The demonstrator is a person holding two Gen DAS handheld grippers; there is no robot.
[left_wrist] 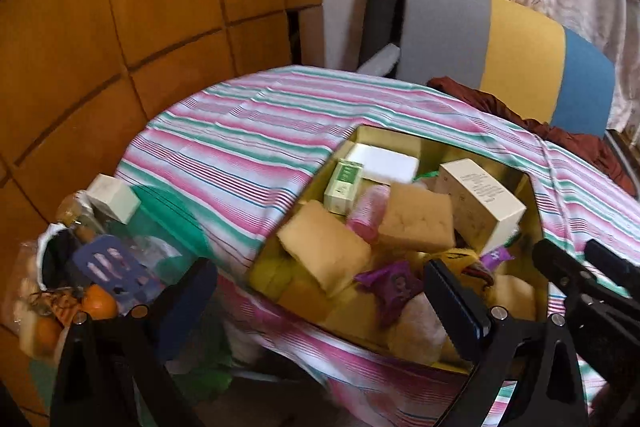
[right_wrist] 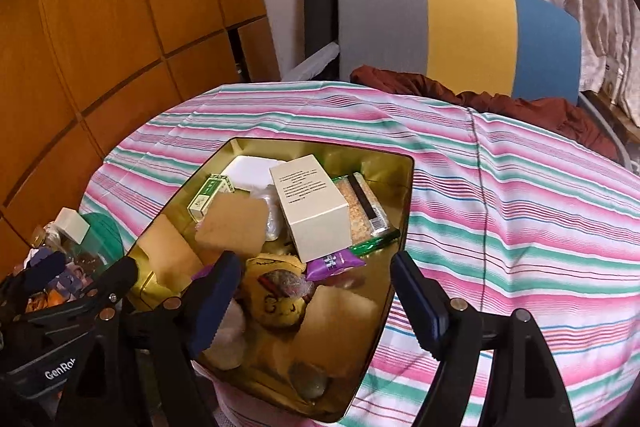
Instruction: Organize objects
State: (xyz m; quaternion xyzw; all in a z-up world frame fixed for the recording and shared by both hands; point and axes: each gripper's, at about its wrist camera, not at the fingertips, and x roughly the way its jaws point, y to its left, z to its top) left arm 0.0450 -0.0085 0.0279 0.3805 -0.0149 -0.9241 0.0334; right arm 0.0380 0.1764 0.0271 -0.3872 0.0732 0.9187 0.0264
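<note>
A gold tin (left_wrist: 376, 135) (right_wrist: 404, 187) sits on the striped tablecloth, filled with several items: a cream box (left_wrist: 480, 203) (right_wrist: 312, 203), tan sponges (left_wrist: 416, 219) (right_wrist: 234, 227), a green carton (left_wrist: 342, 183) (right_wrist: 208, 197), purple wrappers (left_wrist: 390, 287) (right_wrist: 334, 261) and a yellow pouch (right_wrist: 276, 295). My left gripper (left_wrist: 320, 303) is open and empty above the tin's near left edge. My right gripper (right_wrist: 316, 311) is open and empty above the tin's near end. The right gripper also shows at the right edge of the left wrist view (left_wrist: 592, 283).
A cluttered bin (left_wrist: 92, 259) (right_wrist: 72, 247) with a white cube, jars, a blue slotted tool and oranges stands left of the table. A striped chair back (left_wrist: 512, 47) (right_wrist: 460, 31) with brown cloth (right_wrist: 480, 99) stands behind. Wooden panels (left_wrist: 100, 27) line the left.
</note>
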